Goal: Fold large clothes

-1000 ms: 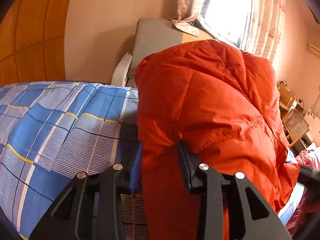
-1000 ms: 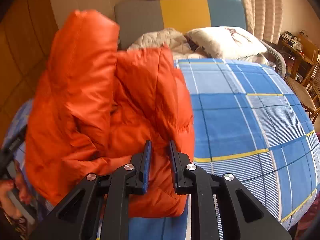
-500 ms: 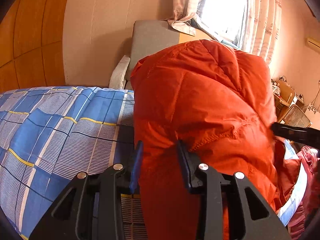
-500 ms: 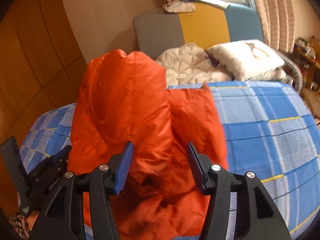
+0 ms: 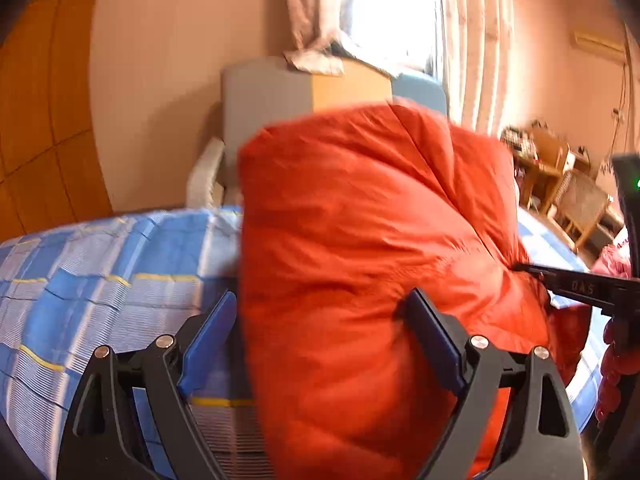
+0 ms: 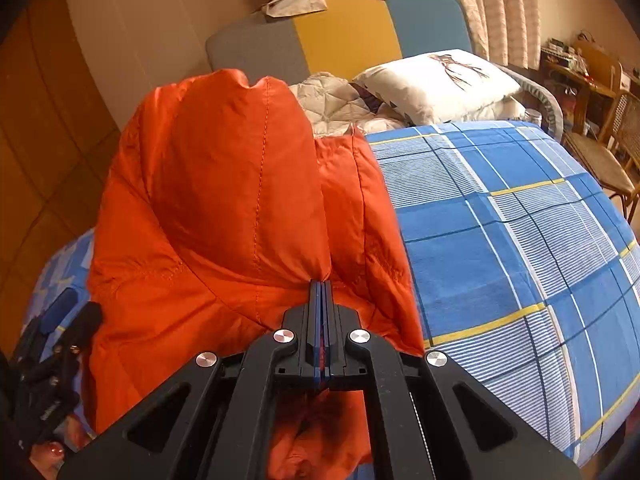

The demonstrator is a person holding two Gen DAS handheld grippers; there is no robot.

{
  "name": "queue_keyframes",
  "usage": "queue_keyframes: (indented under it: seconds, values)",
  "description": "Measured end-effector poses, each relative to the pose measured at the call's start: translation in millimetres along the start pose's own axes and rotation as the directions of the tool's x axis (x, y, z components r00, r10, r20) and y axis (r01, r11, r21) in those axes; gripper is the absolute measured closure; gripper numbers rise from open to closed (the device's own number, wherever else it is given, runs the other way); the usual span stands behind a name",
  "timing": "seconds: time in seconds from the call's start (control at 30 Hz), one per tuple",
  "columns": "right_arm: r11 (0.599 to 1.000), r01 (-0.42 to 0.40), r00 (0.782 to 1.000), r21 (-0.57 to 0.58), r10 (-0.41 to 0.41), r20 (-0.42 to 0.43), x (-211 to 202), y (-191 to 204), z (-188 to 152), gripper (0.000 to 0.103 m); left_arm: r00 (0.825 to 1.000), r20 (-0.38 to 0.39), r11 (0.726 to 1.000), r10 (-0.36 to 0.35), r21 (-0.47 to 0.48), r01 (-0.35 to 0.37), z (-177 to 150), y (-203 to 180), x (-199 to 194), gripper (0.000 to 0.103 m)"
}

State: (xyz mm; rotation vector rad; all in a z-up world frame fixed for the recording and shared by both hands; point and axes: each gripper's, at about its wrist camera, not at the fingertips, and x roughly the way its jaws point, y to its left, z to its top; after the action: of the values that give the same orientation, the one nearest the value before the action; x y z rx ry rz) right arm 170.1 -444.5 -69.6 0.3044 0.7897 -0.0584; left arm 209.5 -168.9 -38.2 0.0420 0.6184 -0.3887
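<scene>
A puffy orange jacket (image 5: 360, 260) is bunched up and held above the blue plaid bed (image 5: 100, 272). My left gripper (image 5: 324, 328) is open wide, its blue pads on either side of the jacket's near fold without pinching it. My right gripper (image 6: 321, 286) is shut on a fold of the orange jacket (image 6: 224, 200) near the hood seam. The right gripper also shows in the left wrist view (image 5: 576, 288), at the jacket's right side. The left gripper shows at the lower left of the right wrist view (image 6: 52, 344).
The blue plaid bed (image 6: 520, 240) spreads to the right. A white pillow (image 6: 436, 80) and a cream quilt (image 6: 340, 104) lie by the grey, yellow and blue headboard (image 6: 340, 28). Wooden chairs (image 6: 612, 140) and a curtained window (image 5: 400, 20) stand at the right.
My left gripper has opened wide and let go of the jacket. My right gripper, open half a second ago, has shut on a fold of the jacket.
</scene>
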Motion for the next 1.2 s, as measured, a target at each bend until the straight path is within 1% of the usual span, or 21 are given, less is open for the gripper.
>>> queue_keyframes:
  seconds: [0.07,0.1,0.17,0.23,0.27,0.33,0.37,0.4,0.43,0.5,0.57,0.67,0.7,0.77,0.8,0.83,0.87,0.9,0.97,1.07,1.2]
  values:
    - [0.998,-0.057,0.998,0.024,0.056,0.023,-3.6,-4.1,-0.3,0.103,0.999,-0.032,0.999,-0.037,-0.014,0.037,-2.6,-3.7,7.7,0.016]
    - [0.992,-0.114,0.992,0.061,0.110,0.067,-12.5,-10.9,2.6,0.102,0.999,-0.028,1.000,-0.027,-0.016,0.027,-2.3,-3.8,7.8,0.017]
    - [0.976,-0.186,0.976,0.110,0.171,0.131,-27.5,-21.1,11.5,0.099,0.999,-0.028,0.999,-0.046,-0.019,0.045,-1.6,-0.9,8.6,0.016]
    - [0.969,-0.223,0.966,0.102,0.206,0.156,-31.7,-17.8,26.2,0.056,0.999,-0.029,0.999,-0.043,0.000,0.043,-1.2,-0.5,10.1,0.016]
    - [0.970,-0.226,0.967,0.090,0.212,0.142,-28.1,-13.2,33.0,0.024,0.999,-0.031,0.999,-0.043,0.003,0.043,-0.6,-1.0,10.3,0.016]
    - [0.973,-0.228,0.966,0.035,0.221,0.134,-19.8,2.9,39.2,0.027,0.999,-0.037,0.999,-0.039,0.007,0.040,1.3,-2.2,10.2,0.016]
    - [0.977,-0.213,0.971,0.014,0.210,0.113,-12.2,11.8,40.1,0.037,0.999,-0.038,0.999,-0.037,0.009,0.037,1.6,-4.2,11.5,0.016]
    - [0.977,-0.214,0.974,0.009,0.213,0.072,-1.2,20.1,39.4,0.051,0.999,-0.038,0.999,-0.033,0.012,0.034,2.1,-4.6,11.4,0.016]
    - [0.977,-0.214,0.976,0.009,0.213,0.051,6.8,25.9,39.0,0.057,0.999,-0.037,0.999,-0.028,0.015,0.029,1.7,-5.7,10.8,0.016]
    - [0.983,-0.185,0.982,-0.011,0.185,0.039,12.0,33.7,37.7,0.083,0.999,-0.029,1.000,-0.013,0.014,0.013,4.0,-5.4,4.0,0.016]
    - [0.991,-0.118,0.990,-0.062,0.122,0.063,-2.3,41.3,41.5,0.093,1.000,-0.001,0.999,0.026,0.020,-0.026,8.9,-5.0,-6.3,0.013]
    - [0.993,-0.023,0.987,-0.119,0.041,0.156,-38.5,43.0,40.7,0.095,0.990,0.082,0.993,0.115,-0.002,-0.116,18.3,-2.5,-21.4,0.004]
    - [0.994,0.008,0.986,-0.111,0.011,0.164,-42.1,36.8,39.0,0.095,0.987,0.101,0.992,0.126,-0.018,-0.125,21.0,-1.0,-22.9,0.002]
    - [0.996,0.062,0.990,-0.071,-0.052,0.129,-26.3,15.4,30.7,0.095,0.989,0.081,0.992,0.126,-0.014,-0.125,23.4,-4.7,-13.1,0.002]
    - [0.998,0.061,0.994,-0.024,-0.058,0.089,-12.3,1.5,25.3,0.095,0.992,0.053,0.994,0.110,-0.003,-0.110,23.3,-8.9,-4.0,0.002]
    - [0.998,0.027,0.998,0.058,-0.029,0.047,6.9,-17.9,16.6,0.095,0.997,0.022,0.998,0.067,0.018,-0.068,21.7,-17.1,8.1,0.002]
    - [0.995,0.014,0.999,0.100,-0.019,0.042,20.2,-31.1,8.0,0.094,0.999,0.025,0.999,0.047,0.025,-0.047,20.6,-21.3,12.2,0.002]
    - [0.995,0.023,0.999,0.100,-0.028,0.044,26.4,-35.8,3.2,0.093,0.999,0.027,0.999,0.041,0.035,-0.042,19.2,-27.4,15.5,0.002]
    - [0.995,0.004,0.998,0.098,-0.010,0.062,34.0,-40.6,-2.2,0.093,0.998,0.019,0.996,0.067,0.061,-0.068,18.4,-38.8,21.1,0.002]
    - [0.996,-0.006,0.998,0.088,0.001,0.062,26.0,-45.4,3.3,0.088,0.996,0.018,0.992,0.088,0.086,-0.089,13.7,-44.4,21.5,0.002]
    - [0.995,-0.015,0.990,0.103,0.001,0.140,-12.7,-47.9,9.3,0.088,0.996,0.002,0.993,0.091,0.071,-0.091,11.9,-36.6,19.9,0.002]
